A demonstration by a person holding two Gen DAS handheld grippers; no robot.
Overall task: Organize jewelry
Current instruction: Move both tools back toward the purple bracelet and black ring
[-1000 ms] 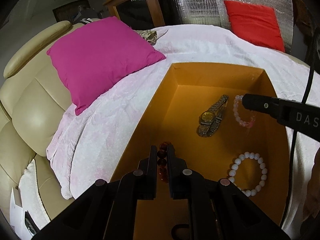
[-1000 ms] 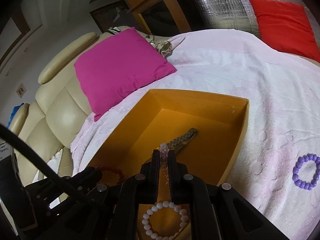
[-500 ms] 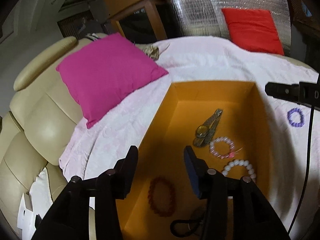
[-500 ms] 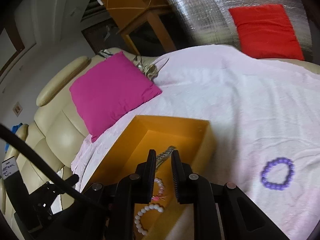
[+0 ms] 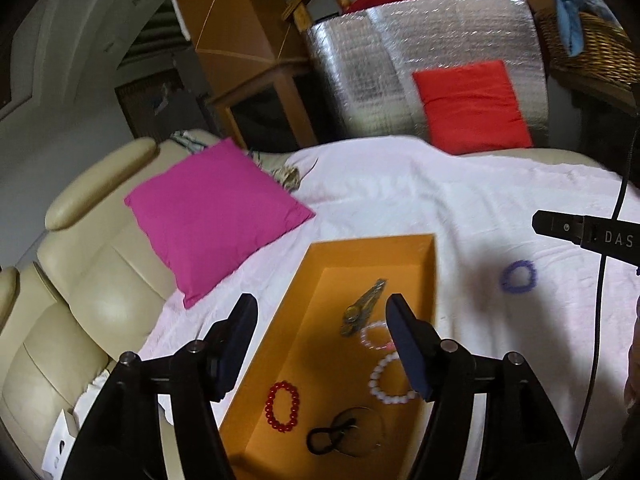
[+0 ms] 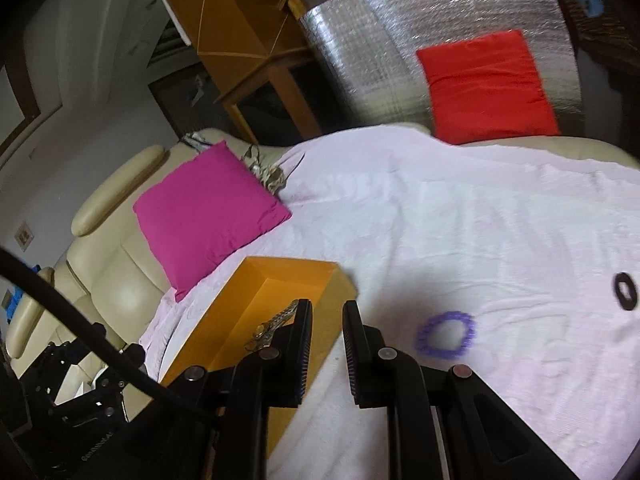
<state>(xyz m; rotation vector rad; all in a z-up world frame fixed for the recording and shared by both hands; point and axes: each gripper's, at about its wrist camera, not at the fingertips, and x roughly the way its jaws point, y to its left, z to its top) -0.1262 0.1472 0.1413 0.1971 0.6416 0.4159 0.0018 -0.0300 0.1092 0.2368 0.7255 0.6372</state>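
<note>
A cream sofa (image 5: 92, 280) is covered across its seat by a pale pink sheet (image 5: 400, 200). A magenta cushion (image 5: 212, 216) lies on the sheet's left side, and a red cushion (image 5: 472, 108) leans against a silver panel (image 5: 400, 64) behind. An orange box (image 5: 360, 246) sits open on the sheet, just beside the magenta cushion. Inside it lie a metal watch (image 5: 362, 308), a pale pink bracelet (image 5: 374, 334) touching the watch, a white bead bracelet (image 5: 390, 380), a red bead bracelet (image 5: 282, 406) and a black hair tie (image 5: 332, 436) near the front wall. A purple bracelet (image 6: 446, 339) lies on the sheet to the right of the box, apart from it, and a black ring-shaped item (image 6: 625, 286) lies further right. The left gripper (image 5: 320, 316) is above the box, its jaws opening with nothing between them. The right gripper (image 6: 328, 320) is over the box's right wall, jaws a narrow gap apart and empty.
</note>
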